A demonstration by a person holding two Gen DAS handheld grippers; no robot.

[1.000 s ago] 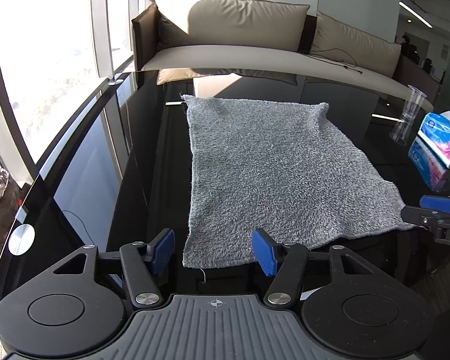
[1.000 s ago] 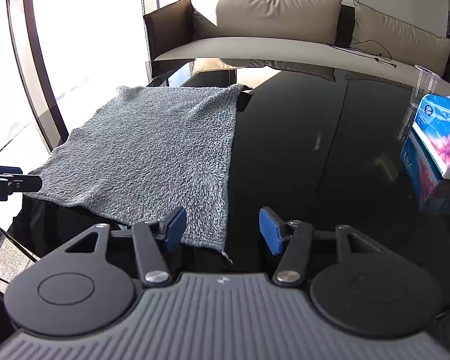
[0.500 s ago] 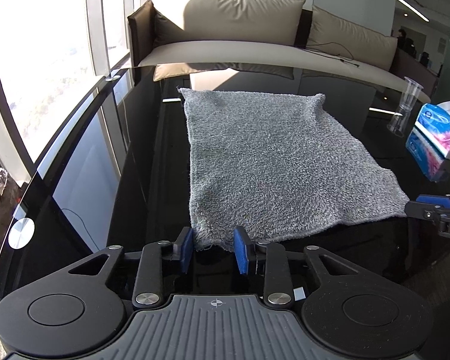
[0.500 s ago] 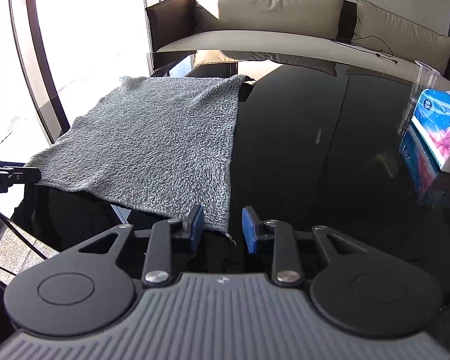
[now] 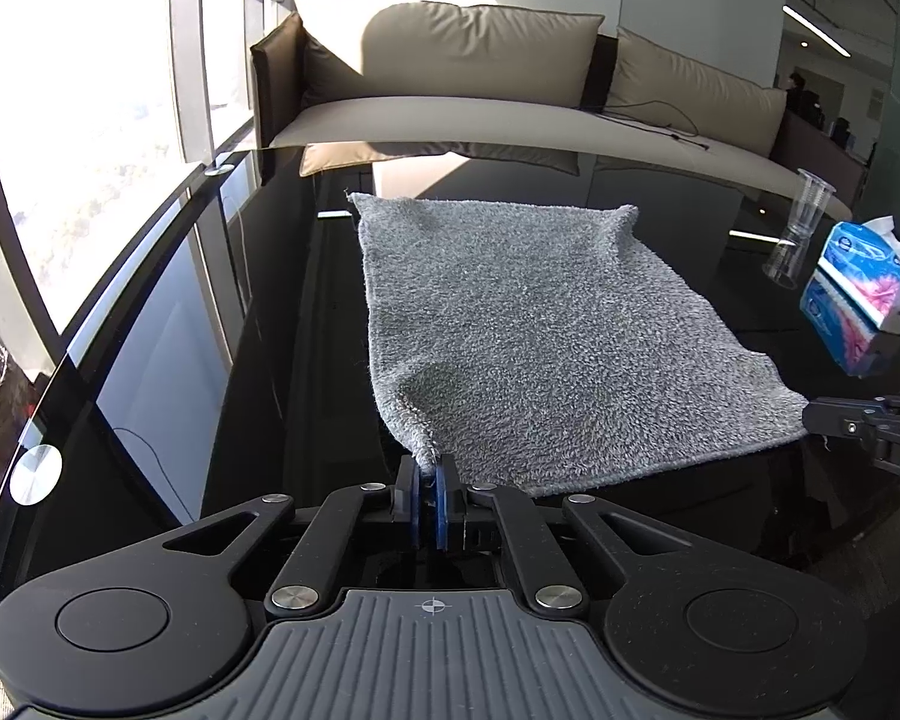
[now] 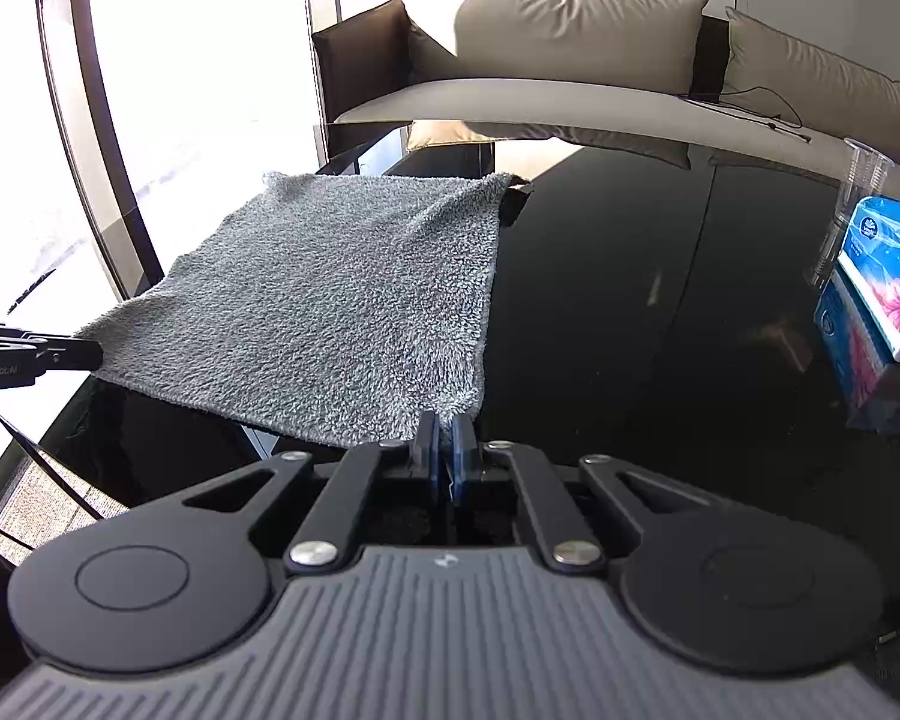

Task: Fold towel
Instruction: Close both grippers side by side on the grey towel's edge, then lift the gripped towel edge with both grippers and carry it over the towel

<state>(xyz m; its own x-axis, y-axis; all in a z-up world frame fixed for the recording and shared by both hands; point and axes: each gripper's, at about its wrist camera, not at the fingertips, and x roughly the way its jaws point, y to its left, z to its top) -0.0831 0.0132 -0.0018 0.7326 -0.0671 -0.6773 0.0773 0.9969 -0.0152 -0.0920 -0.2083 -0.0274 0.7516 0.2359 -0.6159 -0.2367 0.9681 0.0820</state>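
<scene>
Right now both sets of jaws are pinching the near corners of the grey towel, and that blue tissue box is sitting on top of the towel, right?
Not quite. The tissue box sits on the black table, off to the towel's right and apart from it, as the left wrist view shows. Both the left gripper and right gripper do pinch its near corners.

Towel (image 5: 546, 336): grey cloth, thick fuzzy pile, matt, rough-looking; edges slightly frayed.
Table (image 6: 660, 312): black, glassy, highly glossy; mirrors the sofa and window light.
Left gripper (image 5: 431, 489): matt black plastic links, bright metal rivets, ribbed grey rubbery-looking cover; blue pads (image 5: 415, 498) smooth.
Right gripper (image 6: 447, 456): same matt black plastic, shiny metal pins, ribbed grey housing.
Tissue box (image 5: 867, 279): printed blue wrap with a slight sheen, white paper tissue on top.
Cup (image 5: 801, 228): clear plastic, ridged.
Sofa (image 5: 480, 60): beige cushions, smooth, soft sheen, leather-like.
</scene>
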